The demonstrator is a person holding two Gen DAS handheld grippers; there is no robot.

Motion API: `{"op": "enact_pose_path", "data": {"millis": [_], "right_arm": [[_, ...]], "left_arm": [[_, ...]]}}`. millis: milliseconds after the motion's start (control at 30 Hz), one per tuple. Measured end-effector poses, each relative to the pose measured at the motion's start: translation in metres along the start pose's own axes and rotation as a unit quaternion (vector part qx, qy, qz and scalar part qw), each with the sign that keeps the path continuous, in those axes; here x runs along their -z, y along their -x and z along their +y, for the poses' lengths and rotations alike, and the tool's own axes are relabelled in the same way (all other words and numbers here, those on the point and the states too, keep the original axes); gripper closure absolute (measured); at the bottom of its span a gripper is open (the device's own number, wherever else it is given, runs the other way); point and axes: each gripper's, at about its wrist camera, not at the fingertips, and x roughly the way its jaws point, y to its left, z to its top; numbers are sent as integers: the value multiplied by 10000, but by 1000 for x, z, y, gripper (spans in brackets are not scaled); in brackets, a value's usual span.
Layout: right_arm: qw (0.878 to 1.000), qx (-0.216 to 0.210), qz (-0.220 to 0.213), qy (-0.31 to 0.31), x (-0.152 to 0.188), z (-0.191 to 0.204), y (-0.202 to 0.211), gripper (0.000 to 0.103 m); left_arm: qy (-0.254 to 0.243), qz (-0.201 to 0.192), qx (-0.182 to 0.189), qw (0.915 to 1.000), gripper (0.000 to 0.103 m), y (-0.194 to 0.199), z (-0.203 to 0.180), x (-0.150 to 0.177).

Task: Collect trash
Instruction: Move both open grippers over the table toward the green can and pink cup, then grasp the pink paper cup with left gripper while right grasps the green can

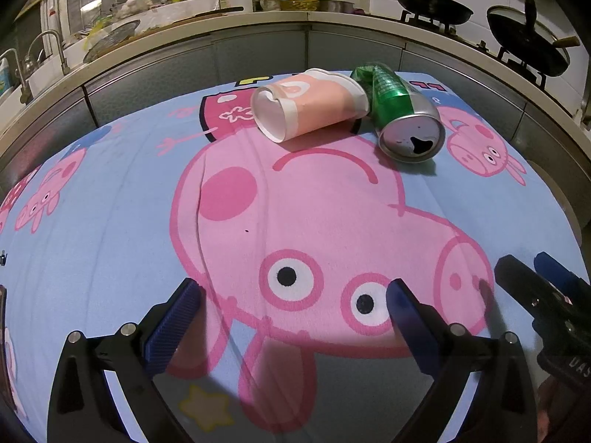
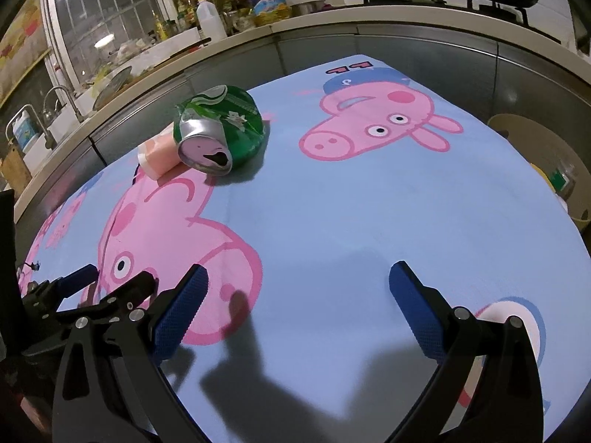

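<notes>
A crushed pink paper cup (image 1: 306, 105) lies on its side on the cartoon pig tablecloth (image 1: 110, 203), touching a dented green can (image 1: 402, 118) to its right. Both lie at the table's far side. In the right wrist view the can (image 2: 218, 133) hides most of the cup (image 2: 159, 157). My left gripper (image 1: 295, 302) is open and empty, low over the near part of the cloth, well short of both. My right gripper (image 2: 299, 291) is open and empty, just right of the left one; its fingers (image 1: 517, 277) show in the left wrist view.
A kitchen counter (image 1: 332, 22) curves behind the table with bottles, a sink (image 1: 44, 70) at left and woks (image 1: 432, 3) on a stove at right. A tan bin (image 2: 535, 158) with some waste stands beyond the table's right edge.
</notes>
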Motion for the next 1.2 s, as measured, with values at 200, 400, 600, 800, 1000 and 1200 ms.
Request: {"op": "enact_pose_path", "data": {"millis": [200, 400, 600, 800, 1000, 1200], "right_arm": [[9998, -212, 16, 68, -12, 5, -9, 5], [9988, -421, 87, 247, -30, 16, -26, 5], [9966, -500, 54, 660, -56, 39, -48, 5], [9937, -572, 87, 957, -86, 65, -74, 5], [9914, -634, 120, 1137, -99, 77, -89, 32], [9899, -708, -112, 1227, -88, 62, -66, 41]], "left_arm": [[-16, 2, 4, 10000, 3, -1, 1, -2], [-12, 45, -52, 10000, 3, -5, 15, -12], [374, -423, -123, 9983, 4, -3, 58, -45], [312, -600, 326, 9972, 4, -4, 73, -86], [969, -81, 1219, 9878, 4, -31, 84, -119], [987, 68, 1488, 9839, 4, -52, 71, -143]]}}
